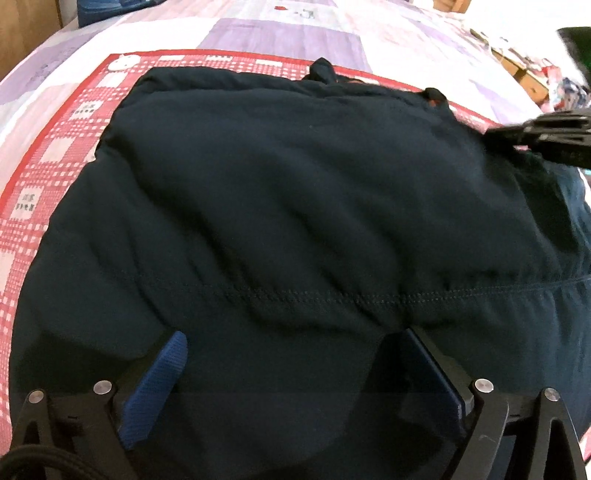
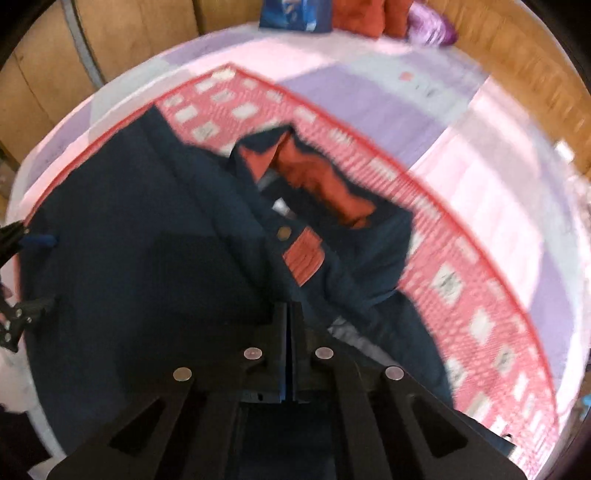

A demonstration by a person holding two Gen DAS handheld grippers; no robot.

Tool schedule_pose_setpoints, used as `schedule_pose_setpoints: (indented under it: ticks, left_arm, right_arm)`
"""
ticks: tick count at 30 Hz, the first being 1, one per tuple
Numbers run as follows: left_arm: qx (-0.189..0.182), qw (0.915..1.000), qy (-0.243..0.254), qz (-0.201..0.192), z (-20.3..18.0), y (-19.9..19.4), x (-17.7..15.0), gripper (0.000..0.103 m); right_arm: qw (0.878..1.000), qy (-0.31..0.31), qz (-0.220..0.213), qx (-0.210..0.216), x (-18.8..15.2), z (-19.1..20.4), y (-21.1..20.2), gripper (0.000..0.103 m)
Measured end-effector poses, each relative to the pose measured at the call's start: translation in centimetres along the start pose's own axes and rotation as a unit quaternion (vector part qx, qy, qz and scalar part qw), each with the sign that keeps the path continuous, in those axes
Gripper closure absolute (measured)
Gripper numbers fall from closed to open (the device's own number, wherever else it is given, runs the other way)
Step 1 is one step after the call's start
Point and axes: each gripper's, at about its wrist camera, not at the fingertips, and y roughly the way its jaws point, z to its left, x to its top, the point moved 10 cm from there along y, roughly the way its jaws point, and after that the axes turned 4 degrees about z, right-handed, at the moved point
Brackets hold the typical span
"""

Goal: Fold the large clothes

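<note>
Ok: left tongs (image 1: 284,373) wide apart, straddling the hem band of the navy jacket (image 1: 295,192), nothing pinched yet, prob lining up a grab. Right tongs (image 2: 290,314) closed tight over the jacket's near edge; can't tell if cloth is caught btw the pads. Jacket lies spread on the red checked mat (image 2: 461,288) mid-bed, orange-lined collar (image 2: 317,184) toward the mat's far edge. Bedsheet (image 1: 295,33) beyond.
</note>
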Motion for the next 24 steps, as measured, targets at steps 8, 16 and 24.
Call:
schedule_pose_setpoints:
  ticks: [8, 16, 24]
  left_arm:
    - [-0.036, 0.999, -0.013, -0.022, -1.4, -1.8, 1.5, 0.007]
    - [-0.037, 0.999, 0.023, -0.007, -3.8, -0.1, 2.5, 0.007]
    - [-0.082, 0.9954, 0.026, -0.04, -6.1, -3.6, -0.6, 0.007]
  right_arm:
    - [0.995, 0.023, -0.064, -0.079, 2.9, -2.1, -3.4, 0.103]
    - [0.982, 0.161, -0.096, 0.0, 3.5, -5.9, -4.7, 0.103]
    - [0.977, 0.186, -0.1, -0.002, -10.7, 4.2, -10.3, 0.101]
